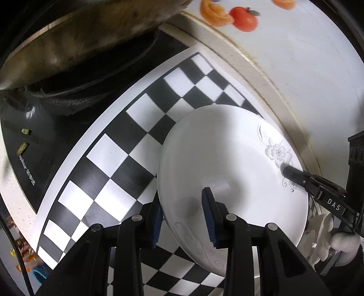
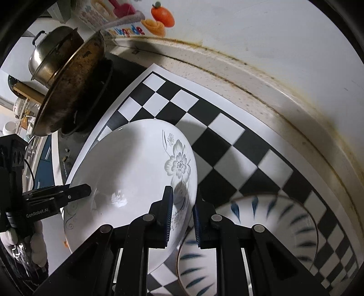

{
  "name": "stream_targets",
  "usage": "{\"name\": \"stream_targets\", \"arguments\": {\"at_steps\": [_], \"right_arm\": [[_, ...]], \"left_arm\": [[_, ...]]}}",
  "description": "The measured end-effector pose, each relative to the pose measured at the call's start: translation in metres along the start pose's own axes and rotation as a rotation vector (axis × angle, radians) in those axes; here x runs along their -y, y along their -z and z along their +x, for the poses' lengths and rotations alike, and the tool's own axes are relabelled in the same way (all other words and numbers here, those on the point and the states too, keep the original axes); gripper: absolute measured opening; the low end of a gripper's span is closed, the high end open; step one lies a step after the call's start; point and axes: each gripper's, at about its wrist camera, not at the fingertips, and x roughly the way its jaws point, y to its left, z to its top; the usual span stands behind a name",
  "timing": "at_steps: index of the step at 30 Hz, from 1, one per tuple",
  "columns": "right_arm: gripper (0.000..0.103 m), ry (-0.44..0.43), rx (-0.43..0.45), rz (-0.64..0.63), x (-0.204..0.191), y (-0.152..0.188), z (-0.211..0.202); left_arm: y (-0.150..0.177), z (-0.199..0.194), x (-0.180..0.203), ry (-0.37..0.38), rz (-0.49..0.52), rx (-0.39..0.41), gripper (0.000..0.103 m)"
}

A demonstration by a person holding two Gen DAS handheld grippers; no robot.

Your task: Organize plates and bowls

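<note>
Here, a white flowered plate held at opposite rims by both grippers above the checkerboard mat
The left gripper clamps the plate's near-left rim and the right gripper pinches its right rim by the grey flower; the plate hangs tilted over the mat. A blue-leaf bowl sits on the mat, near right. The mat lies on a stained pale counter against a white wall with fruit stickers; far left a browned pan rests on a black stove
</note>
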Motion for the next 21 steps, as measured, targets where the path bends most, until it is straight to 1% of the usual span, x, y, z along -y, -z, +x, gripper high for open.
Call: {"name": "stream_targets", "arguments": {"at_steps": [6,10,15,21], "right_arm": [[0.018,0.011,0.063,0.047,-0.001,0.027,-0.038],[0.018,0.027,0.111,0.099,0.0,0.056,-0.068],[0.018,0.056,0.168,0.174,-0.002,0.104,-0.1],[0.018,0.091,0.222,0.279,-0.001,0.174,-0.13]], "left_arm": [[0.012,-0.022,0.012,0.023,0.086,0.013,0.03],[0.028,-0.033,0.023,0.036,0.162,0.004,0.03],[0.052,-0.044,0.037,0.065,0.254,-0.015,0.03],[0.081,-0.052,0.055,0.094,0.374,-0.04,0.03]]}}
